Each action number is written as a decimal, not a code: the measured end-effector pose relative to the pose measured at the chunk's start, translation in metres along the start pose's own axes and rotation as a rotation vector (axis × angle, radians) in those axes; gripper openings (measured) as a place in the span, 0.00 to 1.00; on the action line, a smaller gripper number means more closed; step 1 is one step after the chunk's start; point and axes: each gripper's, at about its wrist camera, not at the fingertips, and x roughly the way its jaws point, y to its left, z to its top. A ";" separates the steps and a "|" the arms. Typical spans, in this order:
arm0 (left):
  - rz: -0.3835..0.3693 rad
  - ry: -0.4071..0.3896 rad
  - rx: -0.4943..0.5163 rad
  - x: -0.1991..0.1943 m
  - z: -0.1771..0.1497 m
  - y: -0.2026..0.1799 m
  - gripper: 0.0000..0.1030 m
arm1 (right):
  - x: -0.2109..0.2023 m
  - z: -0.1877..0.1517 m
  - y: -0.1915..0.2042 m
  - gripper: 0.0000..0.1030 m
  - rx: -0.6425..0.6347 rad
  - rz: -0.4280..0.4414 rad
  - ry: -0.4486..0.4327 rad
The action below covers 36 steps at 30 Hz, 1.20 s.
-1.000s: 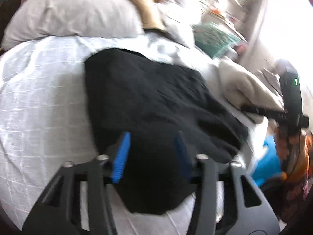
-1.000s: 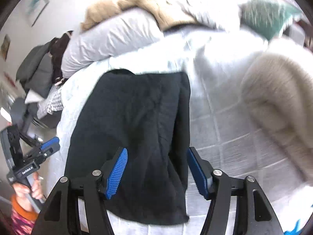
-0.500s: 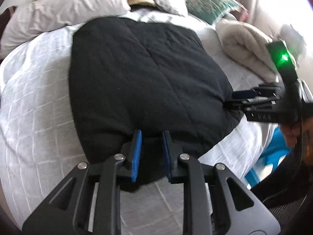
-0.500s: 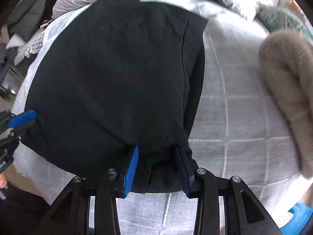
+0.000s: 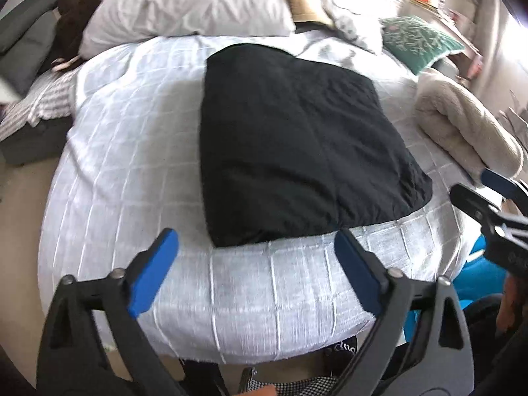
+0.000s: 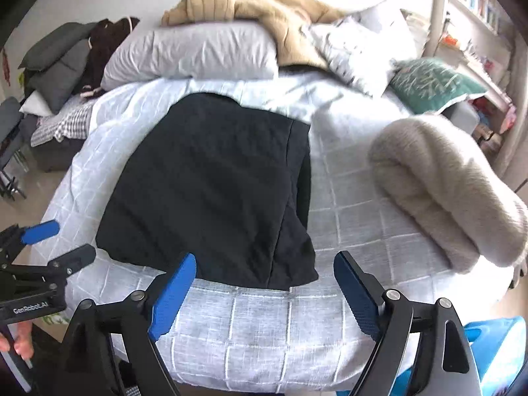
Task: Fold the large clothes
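A black garment [image 5: 297,145] lies folded into a rough rectangle on the white checked bed cover [image 5: 138,151]; it also shows in the right wrist view [image 6: 214,191]. My left gripper [image 5: 255,264] is open and empty, just short of the garment's near edge. My right gripper [image 6: 264,283] is open and empty, near the garment's near right corner. Each gripper shows in the other's view: the right one [image 5: 488,194] at the right edge, the left one [image 6: 49,244] at the left edge.
A rolled beige fleece blanket [image 6: 445,191] lies on the bed's right side. Grey and white pillows [image 6: 198,52], a tan blanket [image 6: 264,6] and a green cushion [image 6: 435,82] are at the head. Clothes [image 6: 59,62] are piled left of the bed. A blue object [image 6: 495,356] sits near right.
Both grippers were shut on the garment's near edge half a second ago. Now both have let go, opened wide and pulled back toward the bed's near edge; the garment lies flat.
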 end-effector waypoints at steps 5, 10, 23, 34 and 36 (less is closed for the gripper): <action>0.051 -0.010 -0.044 0.000 -0.015 -0.005 0.96 | -0.012 -0.012 0.003 0.90 0.037 -0.030 0.014; 0.077 -0.023 -0.031 0.005 -0.021 -0.013 0.96 | -0.004 -0.028 0.010 0.91 0.062 -0.052 0.041; 0.062 -0.010 -0.015 0.011 -0.028 -0.017 0.96 | 0.010 -0.043 0.018 0.91 0.048 -0.107 0.082; 0.064 -0.009 -0.024 0.011 -0.028 -0.017 0.96 | 0.014 -0.044 0.025 0.91 0.012 -0.096 0.102; 0.064 -0.009 -0.024 0.011 -0.028 -0.017 0.96 | 0.014 -0.044 0.025 0.91 0.011 -0.095 0.101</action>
